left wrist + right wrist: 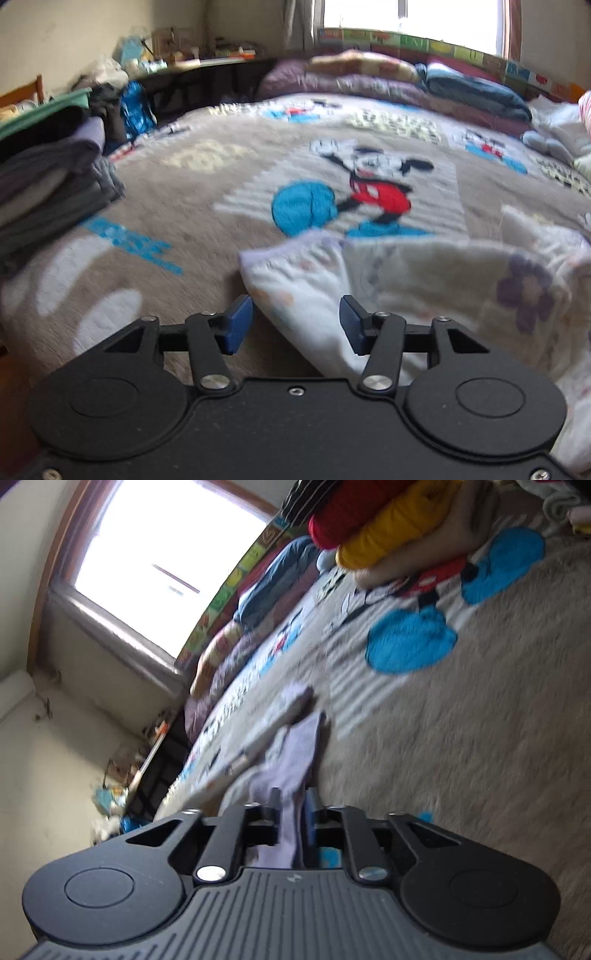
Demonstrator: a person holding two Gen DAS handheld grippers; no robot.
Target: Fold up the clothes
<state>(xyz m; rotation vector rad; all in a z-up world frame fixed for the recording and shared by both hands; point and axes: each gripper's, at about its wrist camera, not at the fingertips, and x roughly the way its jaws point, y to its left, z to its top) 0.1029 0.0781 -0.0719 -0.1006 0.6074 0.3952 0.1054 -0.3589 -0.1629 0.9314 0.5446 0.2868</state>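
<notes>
A white garment with purple flowers and a lilac hem [424, 280] lies rumpled on the Mickey Mouse bedspread [207, 192], in the lower right of the left wrist view. My left gripper [295, 317] is open, its blue pads either side of the garment's near corner, not closed on it. In the right wrist view, which is tilted sideways, my right gripper [293, 812] is shut on the garment's lilac edge [295, 753], which stretches away from the fingers over the bedspread [461, 738].
A stack of folded dark clothes [48, 177] sits at the left of the bed. Quilts and pillows [369, 81] lie along the window side. Red, yellow and beige folded items [388, 528] are piled on the bed. A cluttered desk [192, 62] stands behind.
</notes>
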